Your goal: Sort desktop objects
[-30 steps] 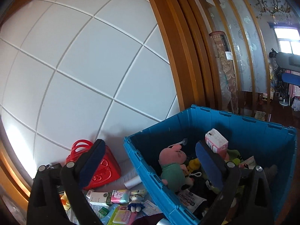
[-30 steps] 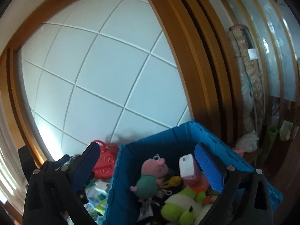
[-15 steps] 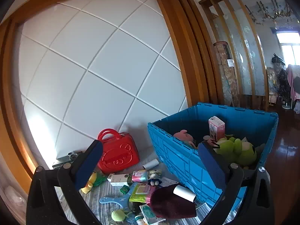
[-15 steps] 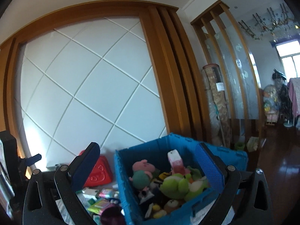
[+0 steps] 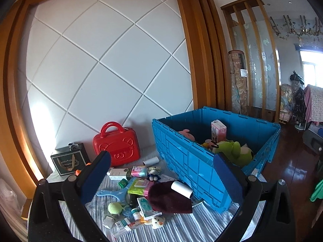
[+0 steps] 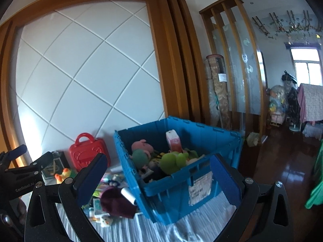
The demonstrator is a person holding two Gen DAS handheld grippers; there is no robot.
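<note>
A blue crate [image 5: 193, 161] [image 6: 171, 193] stands on the striped cloth, holding a green plush [image 5: 234, 151] [image 6: 173, 160], a pink pig toy [image 6: 141, 145] and a pink carton [image 5: 218, 130]. Left of it lies a heap of small items: a maroon cloth [image 5: 167, 198] [image 6: 116, 203], a white roll [image 5: 181, 189], a blue paddle [image 5: 110, 191], small boxes and a yellow ball [image 5: 114, 208]. My left gripper [image 5: 161, 178] is open and empty, held back above the heap. My right gripper [image 6: 155, 178] is open and empty before the crate's near corner.
A red case [image 5: 117, 147] [image 6: 86, 154] and a dark box [image 5: 69, 161] stand against the white panelled wall. The other gripper [image 6: 22, 168] shows at the right wrist view's left edge. Dark wooden floor [image 5: 292, 167] lies to the right.
Both grippers have pulled back and up from over the crate. The crate's outside and the heap of small items on the cloth have come into view. Both stay open and empty.
</note>
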